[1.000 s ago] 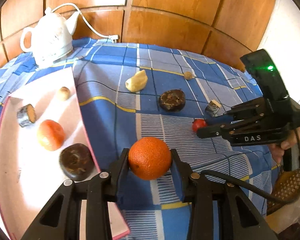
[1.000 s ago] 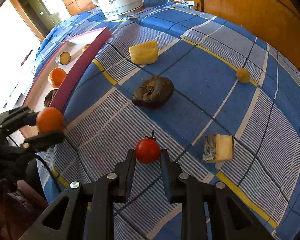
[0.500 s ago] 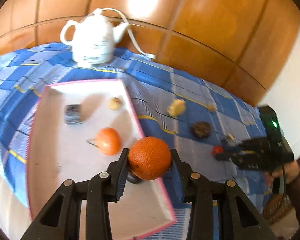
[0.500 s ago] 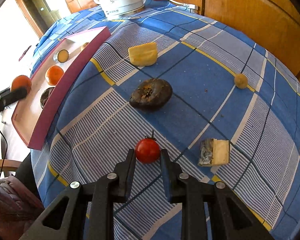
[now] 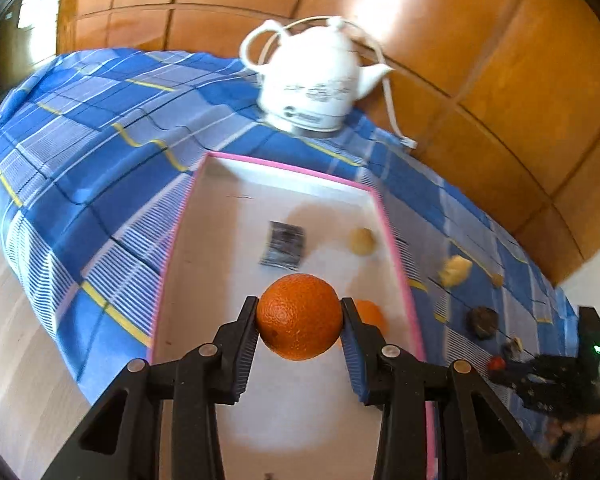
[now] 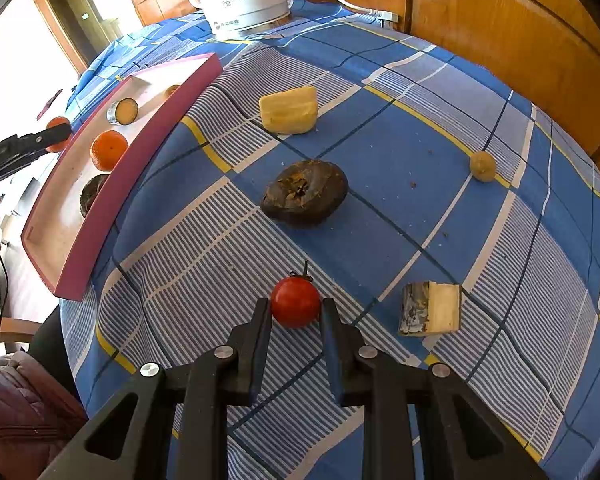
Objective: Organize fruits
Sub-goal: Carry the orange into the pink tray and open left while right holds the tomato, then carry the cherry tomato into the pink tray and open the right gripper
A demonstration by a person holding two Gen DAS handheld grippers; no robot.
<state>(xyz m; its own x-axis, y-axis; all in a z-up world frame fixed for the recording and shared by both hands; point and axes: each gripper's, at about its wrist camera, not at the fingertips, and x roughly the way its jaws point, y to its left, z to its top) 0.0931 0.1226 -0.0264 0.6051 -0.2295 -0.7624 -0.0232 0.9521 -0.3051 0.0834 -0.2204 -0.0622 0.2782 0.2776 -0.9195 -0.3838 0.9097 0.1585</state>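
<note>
My left gripper [image 5: 299, 318] is shut on an orange [image 5: 299, 316] and holds it above the pink-rimmed white tray [image 5: 284, 170]. The tray holds another orange [image 5: 374, 314], a dark cut piece [image 5: 284, 245] and a small tan fruit [image 5: 362, 241]. My right gripper [image 6: 295, 309] is shut on a red cherry tomato [image 6: 295, 307] low over the blue checked cloth. Beyond it lie a dark brown fruit [image 6: 305, 197], a yellow chunk [image 6: 288, 109], a small tan fruit [image 6: 482, 165] and a cut wedge [image 6: 430, 309]. The left gripper also shows at the left of the right wrist view [image 6: 56, 136].
A white electric kettle [image 5: 316, 80] with its cord stands at the back against the wood-panelled wall. The tray [image 6: 100, 216] sits at the table's left edge, with floor and a chair below. A dark fruit [image 6: 92, 194] lies in the tray's near part.
My left gripper has swung left with the orange, from over the cloth to over the tray. My right gripper has stayed shut on the tomato in about the same place.
</note>
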